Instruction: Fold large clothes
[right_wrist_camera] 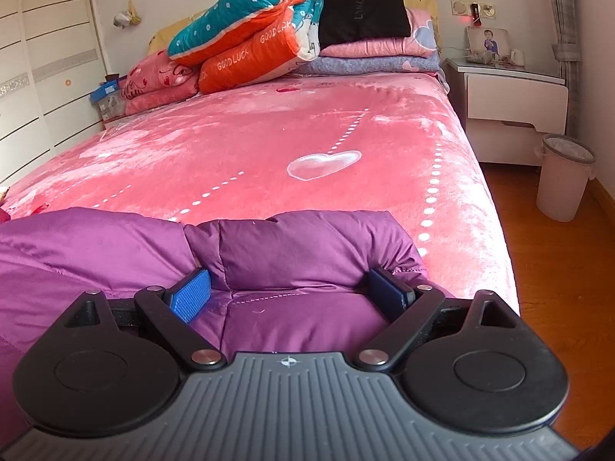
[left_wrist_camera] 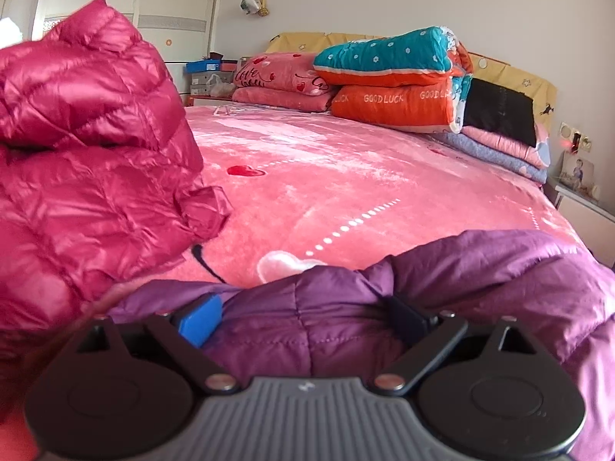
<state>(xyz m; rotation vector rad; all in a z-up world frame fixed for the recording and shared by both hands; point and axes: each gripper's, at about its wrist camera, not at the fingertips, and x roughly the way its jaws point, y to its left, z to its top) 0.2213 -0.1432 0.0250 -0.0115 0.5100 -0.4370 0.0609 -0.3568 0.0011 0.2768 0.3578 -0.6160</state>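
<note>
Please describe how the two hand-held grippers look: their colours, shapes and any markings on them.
Both look alike. The left hand-held gripper has a grey ribbed body with a small white mark, two round black discs beside it, and black link arms joined by silver rivets. One finger pad is bright blue, the other looks dark. The right hand-held gripper has the same build, with a textured blue pad. No cables, hands or sleeves are visible.

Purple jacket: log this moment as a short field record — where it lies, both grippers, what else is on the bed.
garment: purple jacket, puffy, lying at the bed's near end
surface: pink heart blanket
left gripper: jaws wide, jacket bulging between them
right gripper: jaws wide, a jacket fold between them
other garment: red jacket, bunched to the left
far end: folded quilts
</note>
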